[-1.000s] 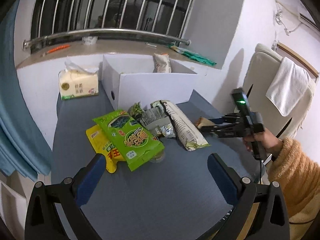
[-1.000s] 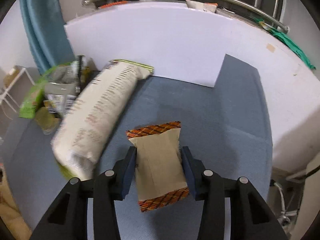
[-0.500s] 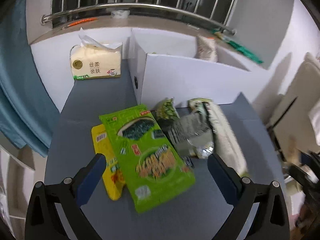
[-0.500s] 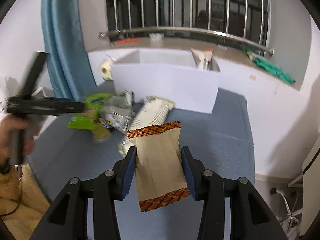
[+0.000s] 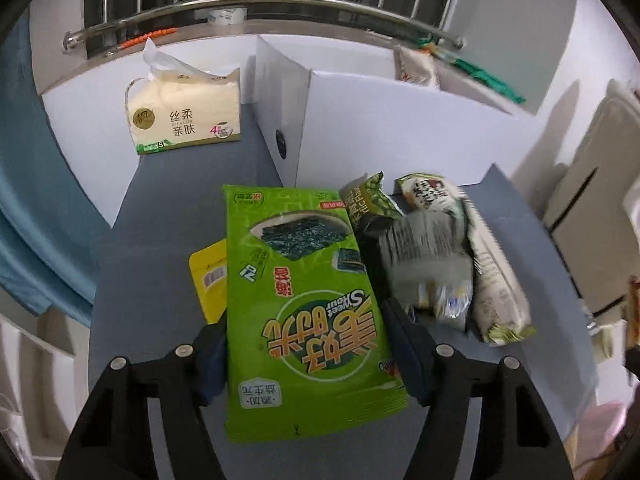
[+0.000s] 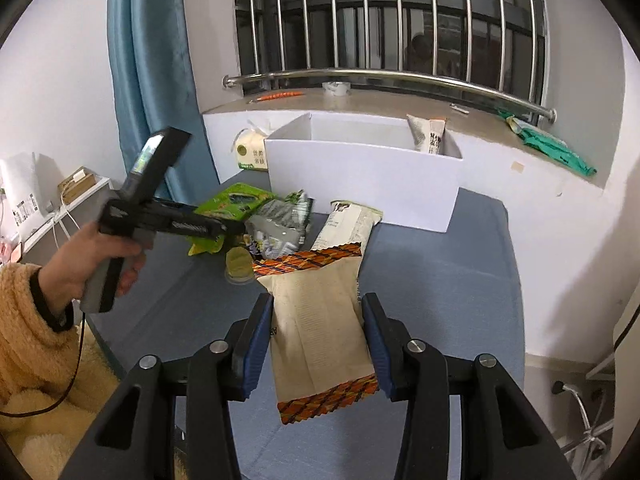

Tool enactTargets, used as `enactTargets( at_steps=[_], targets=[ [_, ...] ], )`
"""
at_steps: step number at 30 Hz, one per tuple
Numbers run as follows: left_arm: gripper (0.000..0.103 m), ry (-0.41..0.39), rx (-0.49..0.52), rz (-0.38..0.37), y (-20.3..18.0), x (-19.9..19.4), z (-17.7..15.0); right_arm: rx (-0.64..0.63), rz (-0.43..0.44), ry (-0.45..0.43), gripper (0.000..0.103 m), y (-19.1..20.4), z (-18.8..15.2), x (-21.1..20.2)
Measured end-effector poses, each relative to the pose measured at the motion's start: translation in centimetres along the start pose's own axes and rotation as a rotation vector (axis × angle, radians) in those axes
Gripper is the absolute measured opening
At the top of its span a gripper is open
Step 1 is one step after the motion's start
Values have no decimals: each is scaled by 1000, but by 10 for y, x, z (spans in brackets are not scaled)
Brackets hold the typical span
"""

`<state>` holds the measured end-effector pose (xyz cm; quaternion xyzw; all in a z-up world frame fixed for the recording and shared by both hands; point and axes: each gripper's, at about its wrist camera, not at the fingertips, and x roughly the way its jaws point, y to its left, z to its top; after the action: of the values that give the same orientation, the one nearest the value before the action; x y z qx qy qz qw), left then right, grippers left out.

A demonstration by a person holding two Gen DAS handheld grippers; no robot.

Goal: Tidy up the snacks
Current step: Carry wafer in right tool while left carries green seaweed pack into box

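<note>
My left gripper [image 5: 306,346] straddles the green seaweed packet [image 5: 300,292] at lower centre, pads [image 5: 408,356] on either side of it (whether they press it, I cannot tell). A yellow pouch [image 5: 208,276] peeks out left. Blurred packets [image 5: 424,256] lie right; the white box [image 5: 400,136] and tissue pack [image 5: 184,120] sit above.

Bright green seaweed packet [image 5: 304,304] with a dark green seaweed picture and yellow lettering; plain yellow pouch [image 5: 208,276] beneath its left edge. Beige wrapper [image 6: 320,320] banded in orange-and-black zigzag at both ends, between blue finger pads [image 6: 256,344]. White box [image 6: 364,188], grey-blue desk [image 6: 448,280], teal curtain [image 6: 148,60].
</note>
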<state>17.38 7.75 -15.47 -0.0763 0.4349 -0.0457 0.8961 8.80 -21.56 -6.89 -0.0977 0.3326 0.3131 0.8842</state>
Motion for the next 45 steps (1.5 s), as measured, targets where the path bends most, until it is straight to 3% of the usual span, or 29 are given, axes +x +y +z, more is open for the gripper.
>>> enactTargets(
  at_steps=[7, 13, 18, 22, 26, 30, 31, 32, 33, 34, 35, 40, 45],
  targets=[
    [72, -142, 2, -72, 6, -58, -4, 17, 20, -26, 49, 9, 8, 5],
    [72, -278, 32, -125, -15, -96, 33, 75, 15, -85, 49, 1, 52, 10],
    [72, -320, 87, -133, -33, -89, 100, 152, 25, -156, 49, -27, 113, 24],
    [73, -292, 145, -67, -46, -57, 163, 196, -59, -235, 49, -63, 170, 54],
    [73, -254, 128, -46, -52, -24, 211, 272, -64, -170, 49, -98, 205, 99],
    [74, -216, 116, -11, -57, 7, 235, 255, -125, -79, 49, -117, 225, 144],
    [76, -208, 114, -1, -57, 14, 238, 245, -139, -53, 51, -120, 229, 156],
    [88, -192, 103, 12, -56, 19, 240, 245, -144, -48, 54, -123, 230, 160],
    [95, -178, 83, 25, -52, 23, 241, 251, -136, -41, 71, -125, 231, 165],
    [103, -179, 60, 29, -48, 24, 240, 263, -122, -34, 97, -129, 232, 169],
    [103, -184, 44, 21, -45, 23, 239, 284, -105, -31, 103, -130, 231, 170],
    [103, -189, 19, 64, -29, 14, 227, 279, -133, -78, 103, -126, 227, 151],
    [103, -251, 30, 34, -27, -26, 212, 203, -171, -110, 103, -115, 224, 126]
  ],
)
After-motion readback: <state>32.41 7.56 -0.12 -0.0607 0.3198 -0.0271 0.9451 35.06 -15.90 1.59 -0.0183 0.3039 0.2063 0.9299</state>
